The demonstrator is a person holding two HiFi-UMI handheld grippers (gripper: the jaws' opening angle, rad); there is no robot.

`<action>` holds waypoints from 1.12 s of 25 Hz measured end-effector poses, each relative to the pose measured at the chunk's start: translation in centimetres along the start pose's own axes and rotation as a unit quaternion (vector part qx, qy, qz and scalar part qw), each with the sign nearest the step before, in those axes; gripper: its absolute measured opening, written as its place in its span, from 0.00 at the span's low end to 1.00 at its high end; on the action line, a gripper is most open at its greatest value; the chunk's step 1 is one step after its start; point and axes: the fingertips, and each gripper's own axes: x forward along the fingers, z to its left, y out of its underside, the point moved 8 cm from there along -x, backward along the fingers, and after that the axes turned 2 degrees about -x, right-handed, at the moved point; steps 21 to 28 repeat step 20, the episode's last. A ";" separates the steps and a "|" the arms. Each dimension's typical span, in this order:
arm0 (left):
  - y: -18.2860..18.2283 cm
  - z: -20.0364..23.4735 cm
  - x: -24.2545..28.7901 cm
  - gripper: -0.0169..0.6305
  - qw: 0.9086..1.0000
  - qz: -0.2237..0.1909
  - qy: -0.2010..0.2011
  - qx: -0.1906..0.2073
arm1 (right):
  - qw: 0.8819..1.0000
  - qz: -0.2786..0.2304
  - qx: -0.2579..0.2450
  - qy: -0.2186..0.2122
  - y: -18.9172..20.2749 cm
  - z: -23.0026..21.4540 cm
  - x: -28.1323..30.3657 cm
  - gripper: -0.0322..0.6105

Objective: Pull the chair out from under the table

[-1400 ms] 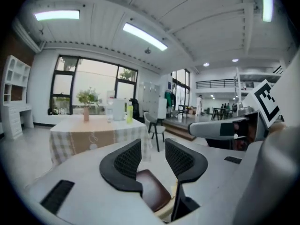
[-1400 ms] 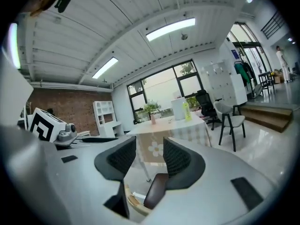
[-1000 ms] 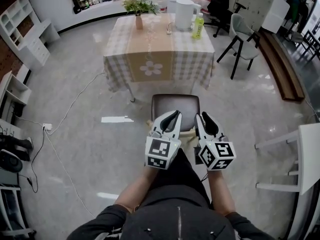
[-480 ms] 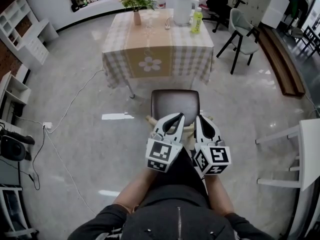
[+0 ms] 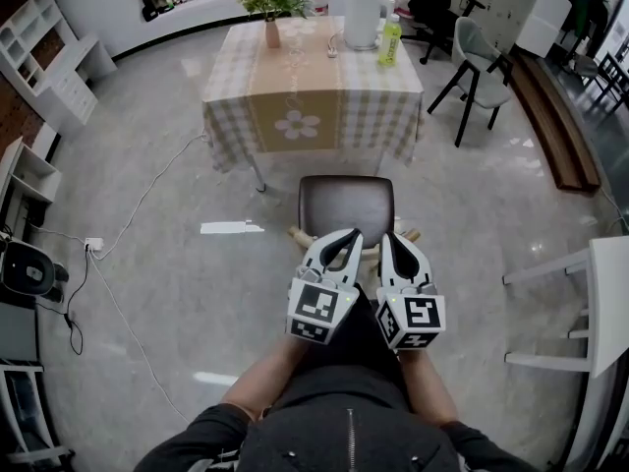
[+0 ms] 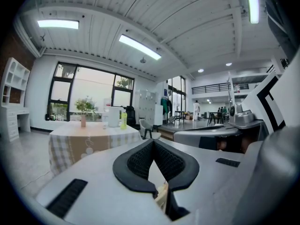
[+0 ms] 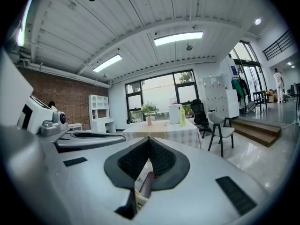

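The chair [image 5: 346,205], with a brown seat and pale wooden legs, stands on the floor just clear of the checked-cloth table [image 5: 364,116]. Both grippers reach over the chair's near edge, side by side. My left gripper [image 5: 351,235] has its fingertips meeting, and so does my right gripper [image 5: 384,237]. In the left gripper view the left gripper [image 6: 153,140] is shut, and a strip of pale wood [image 6: 162,197] shows through the slit below the pads. In the right gripper view the right gripper [image 7: 149,138] is shut, with the brown seat edge [image 7: 145,184] showing below. I cannot tell whether either gripper pinches the wood.
On the table stand a vase of greenery [image 5: 272,29], a white jug [image 5: 361,20] and a green bottle [image 5: 390,45]. A second chair [image 5: 477,67] is at the far right, with white furniture [image 5: 600,303] at the near right. Cables [image 5: 128,224] and a white strip [image 5: 232,228] lie on the left floor.
The right gripper's jaws have closed from clearly apart to touching. Both grippers have drawn slightly toward me and lower. The chair keeps about the same gap to the table.
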 end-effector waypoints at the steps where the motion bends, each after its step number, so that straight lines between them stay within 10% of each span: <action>1: 0.0 0.0 0.0 0.04 1.000 0.001 0.000 0.001 | 1.000 0.000 0.000 -0.001 0.0 0.0 0.0 0.07; 28: 1.0 1.1 -0.5 0.04 1.000 0.013 -0.008 0.000 | 1.000 0.013 -0.009 -0.001 0.4 1.0 0.9 0.07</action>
